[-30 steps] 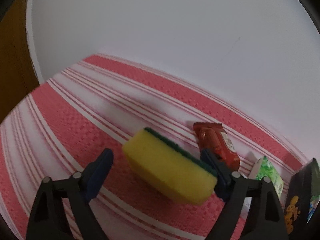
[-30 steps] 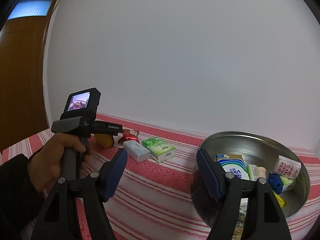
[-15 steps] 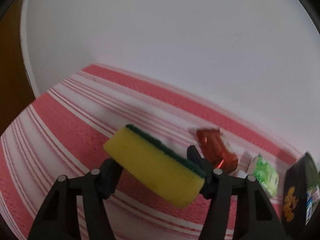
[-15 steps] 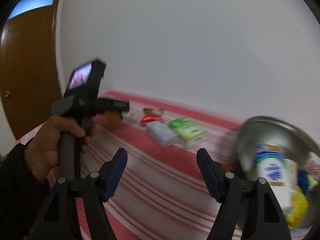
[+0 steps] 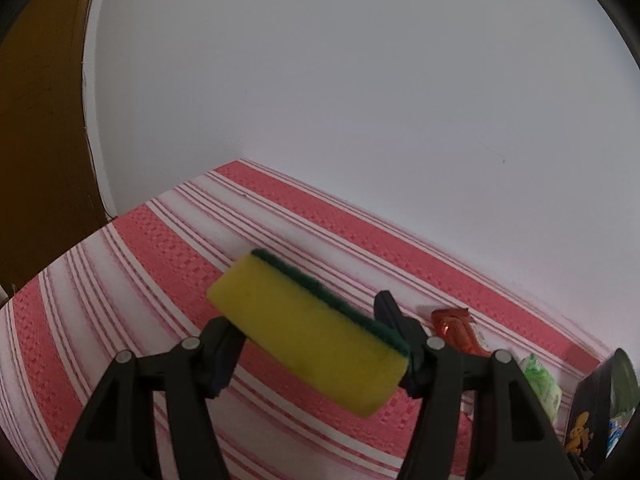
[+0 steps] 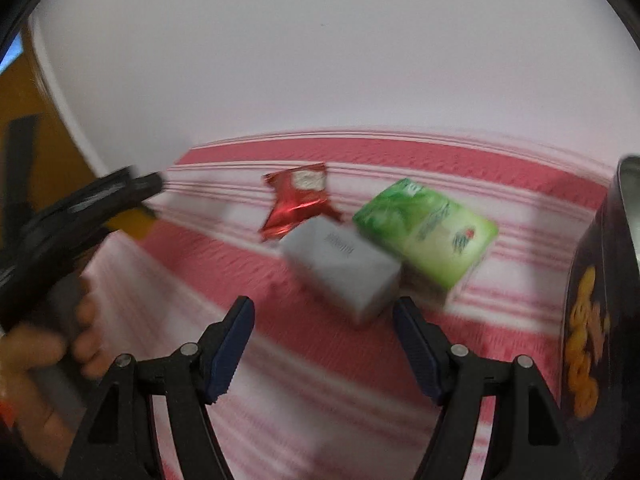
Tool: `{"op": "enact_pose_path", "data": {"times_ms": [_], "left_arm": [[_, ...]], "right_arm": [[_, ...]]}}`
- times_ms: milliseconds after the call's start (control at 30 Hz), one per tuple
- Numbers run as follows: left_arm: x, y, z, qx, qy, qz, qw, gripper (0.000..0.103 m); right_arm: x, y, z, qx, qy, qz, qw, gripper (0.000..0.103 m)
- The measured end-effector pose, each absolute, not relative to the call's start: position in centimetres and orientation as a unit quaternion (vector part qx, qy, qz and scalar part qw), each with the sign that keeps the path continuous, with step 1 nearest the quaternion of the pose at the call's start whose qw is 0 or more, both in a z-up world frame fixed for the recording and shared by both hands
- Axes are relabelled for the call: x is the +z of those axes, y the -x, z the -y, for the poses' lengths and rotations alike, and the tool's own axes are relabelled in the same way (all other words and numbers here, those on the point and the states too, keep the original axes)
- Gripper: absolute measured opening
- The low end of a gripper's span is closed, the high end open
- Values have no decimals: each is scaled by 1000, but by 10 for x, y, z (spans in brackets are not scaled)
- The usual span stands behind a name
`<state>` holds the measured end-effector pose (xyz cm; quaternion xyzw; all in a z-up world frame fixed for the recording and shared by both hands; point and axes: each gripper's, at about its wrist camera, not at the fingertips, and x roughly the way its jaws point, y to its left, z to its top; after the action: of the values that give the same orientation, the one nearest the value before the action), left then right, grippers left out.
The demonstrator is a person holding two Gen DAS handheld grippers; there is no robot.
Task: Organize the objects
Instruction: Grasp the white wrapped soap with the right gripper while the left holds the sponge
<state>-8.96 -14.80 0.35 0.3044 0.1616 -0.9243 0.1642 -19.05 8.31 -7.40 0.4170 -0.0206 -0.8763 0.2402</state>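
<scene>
My left gripper (image 5: 308,344) is shut on a yellow sponge with a green scrub side (image 5: 308,332) and holds it above the red-and-white striped tablecloth (image 5: 160,264). My right gripper (image 6: 324,340) is open and empty, just short of a grey-white packet (image 6: 344,268). A green tissue pack (image 6: 428,232) lies behind the packet on its right, and a red snack sachet (image 6: 298,200) behind it on its left. The black tin (image 6: 592,320) with orange print stands at the right edge. The left gripper and the hand holding it (image 6: 52,248) show at the left of the right wrist view.
A white wall (image 5: 360,100) runs behind the table. A brown door (image 5: 36,140) stands to the left. In the left wrist view the red sachet (image 5: 456,328), the green pack (image 5: 540,380) and the tin (image 5: 600,408) lie to the right.
My left gripper closed on the sponge and lifted it off the cloth. My right gripper swung left and down from the tin toward the grey-white packet, staying open.
</scene>
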Motion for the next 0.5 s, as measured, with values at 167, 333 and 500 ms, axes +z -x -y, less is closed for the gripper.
{"op": "enact_pose_path", "data": {"times_ms": [167, 333, 500], "left_arm": [[7, 87, 147, -923, -306, -171, 159, 63], [7, 86, 145, -919, -313, -179, 157, 63], [7, 86, 145, -919, -310, -180, 162, 63]], "right_arm": [[-80, 216, -68, -880, -420, -1, 223, 74], [-84, 225, -60, -872, -421, -43, 245, 74], [-88, 229, -62, -872, -421, -48, 246, 70]]}}
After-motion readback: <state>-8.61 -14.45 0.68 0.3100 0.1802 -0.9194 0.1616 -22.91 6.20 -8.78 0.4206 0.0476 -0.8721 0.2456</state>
